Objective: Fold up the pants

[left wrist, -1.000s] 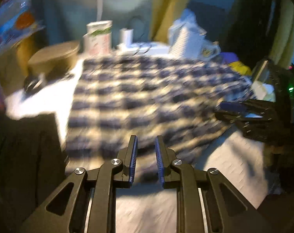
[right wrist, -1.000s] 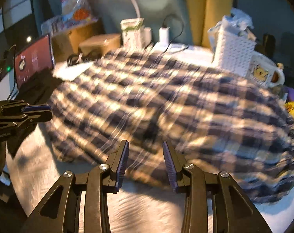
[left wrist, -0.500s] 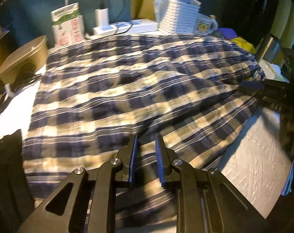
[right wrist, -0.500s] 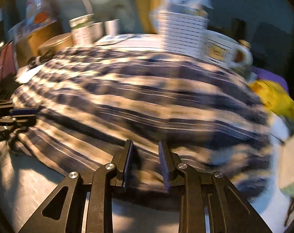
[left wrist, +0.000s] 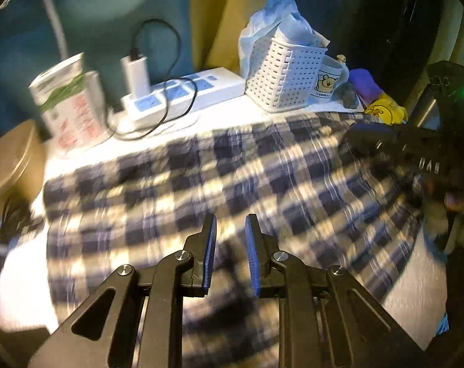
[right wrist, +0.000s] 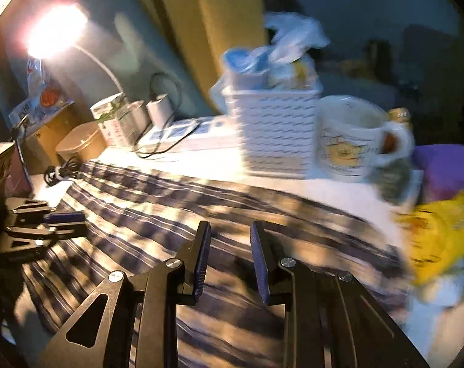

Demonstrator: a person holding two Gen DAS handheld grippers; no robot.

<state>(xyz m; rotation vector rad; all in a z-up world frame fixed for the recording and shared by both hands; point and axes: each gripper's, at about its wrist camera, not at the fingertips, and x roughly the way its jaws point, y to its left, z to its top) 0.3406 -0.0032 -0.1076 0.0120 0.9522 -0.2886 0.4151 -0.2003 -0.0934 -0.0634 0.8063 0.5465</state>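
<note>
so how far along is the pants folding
Done: the plaid pants lie as a broad, roughly rectangular block on the white table, so at least one fold seems made; the blur hides how many. In hand: nothing is gripped. The left gripper and right gripper are open above the near edge. Left: probably gripping that edge and folding toward the white basket.
</note>
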